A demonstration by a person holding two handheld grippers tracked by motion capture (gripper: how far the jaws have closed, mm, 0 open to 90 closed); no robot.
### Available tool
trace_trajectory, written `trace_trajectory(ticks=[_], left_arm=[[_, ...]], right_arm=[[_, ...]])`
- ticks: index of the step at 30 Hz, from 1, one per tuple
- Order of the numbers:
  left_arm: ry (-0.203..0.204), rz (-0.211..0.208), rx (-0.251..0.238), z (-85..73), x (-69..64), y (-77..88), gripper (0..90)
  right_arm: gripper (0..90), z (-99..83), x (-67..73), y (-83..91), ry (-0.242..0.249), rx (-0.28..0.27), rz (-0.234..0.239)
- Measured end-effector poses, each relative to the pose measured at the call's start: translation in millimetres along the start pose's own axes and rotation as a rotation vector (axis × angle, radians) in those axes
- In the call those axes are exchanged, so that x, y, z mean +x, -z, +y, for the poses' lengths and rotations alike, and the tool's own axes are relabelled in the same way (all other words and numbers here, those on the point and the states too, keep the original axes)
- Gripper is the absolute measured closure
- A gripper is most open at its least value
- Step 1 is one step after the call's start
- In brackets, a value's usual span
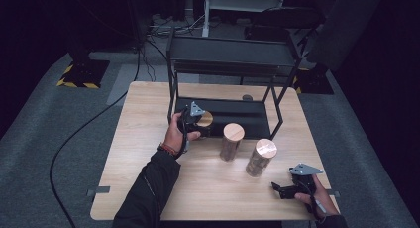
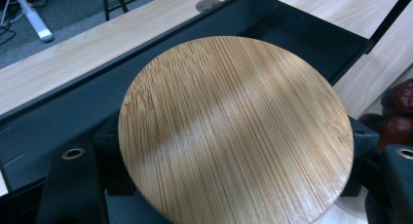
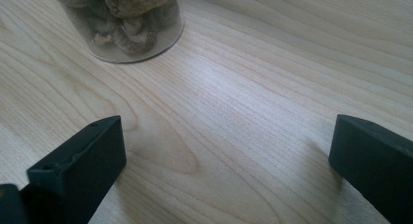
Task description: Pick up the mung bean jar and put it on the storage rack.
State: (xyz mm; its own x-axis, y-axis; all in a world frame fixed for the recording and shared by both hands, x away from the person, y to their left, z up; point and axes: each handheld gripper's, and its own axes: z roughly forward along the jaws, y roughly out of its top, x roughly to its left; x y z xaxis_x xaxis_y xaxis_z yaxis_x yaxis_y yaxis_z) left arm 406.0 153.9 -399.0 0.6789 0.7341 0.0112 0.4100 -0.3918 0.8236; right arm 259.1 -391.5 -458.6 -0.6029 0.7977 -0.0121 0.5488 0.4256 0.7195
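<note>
At about 10 o'clock from the middle of the light wooden tabletop [image 1: 148, 188], the left claw [image 1: 200, 125] is clenched on a clear round jar with a flat bamboo lid [image 1: 204, 119], holding it at the front edge of the low tray of the black metal shelf rack [image 1: 233, 57]. In the left gripper view the bamboo lid [image 2: 236, 126] sits between the two black jaws, which press against it from both sides, with the dark tray of the rack [image 2: 63, 112] behind it and the tabletop [image 2: 78, 48] beyond that. The person's left hand [image 1: 174, 136] wraps the gripper body, with a dark sleeve [image 1: 148, 188] running down to 6 o'clock.

Near the centre of the tabletop stands a second bamboo-lidded glass jar [image 1: 231, 141], upright, just in front of the rack. At 4 o'clock from it, close by but apart, stands a third glass jar with a coppery-toned lid [image 1: 260, 157], also upright.

At about 4 o'clock on the tabletop, near the front right corner, the right claw [image 1: 281, 190] rests low over the wood, released, with nothing in it. In the right gripper view its two jaws stand wide apart over bare wood [image 3: 219, 117], and the base of a glass jar with brown lumpy contents [image 3: 126, 24] shows at 11 o'clock, well ahead of the jaws and not touching them.
</note>
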Motion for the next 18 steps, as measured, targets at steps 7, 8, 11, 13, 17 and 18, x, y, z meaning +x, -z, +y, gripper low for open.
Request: trace_trajectory(ticks=[7, 8, 11, 13, 17, 18], left_arm=[[0.005, 0.017, 0.006, 5.1, -1.1, -9.4, 25.3], [0.010, 0.018, 0.005, 5.3, -0.6, -10.1, 25.3], [0.020, 0.016, 0.004, 6.9, 2.4, -12.6, 25.2], [0.009, 0.022, 0.013, 10.4, 1.3, -14.5, 25.2], [0.015, 0.026, 0.005, 14.2, 1.5, -16.7, 25.2], [0.011, 0.029, 0.005, 15.3, 1.8, -17.1, 25.2]], right_arm=[[0.0, -0.1, -0.3, 0.0, 0.001, 0.000, 0.001], [0.0, -0.1, -0.4, 0.0, 0.002, 0.000, 0.002], [0.0, -0.1, -0.5, 0.1, 0.002, 0.000, 0.002], [0.0, -0.2, -0.5, 0.0, 0.002, 0.000, 0.002], [0.0, -0.1, -0.5, 0.1, 0.002, 0.000, 0.002], [0.0, -0.1, -0.5, 0.1, 0.003, 0.000, 0.002]])
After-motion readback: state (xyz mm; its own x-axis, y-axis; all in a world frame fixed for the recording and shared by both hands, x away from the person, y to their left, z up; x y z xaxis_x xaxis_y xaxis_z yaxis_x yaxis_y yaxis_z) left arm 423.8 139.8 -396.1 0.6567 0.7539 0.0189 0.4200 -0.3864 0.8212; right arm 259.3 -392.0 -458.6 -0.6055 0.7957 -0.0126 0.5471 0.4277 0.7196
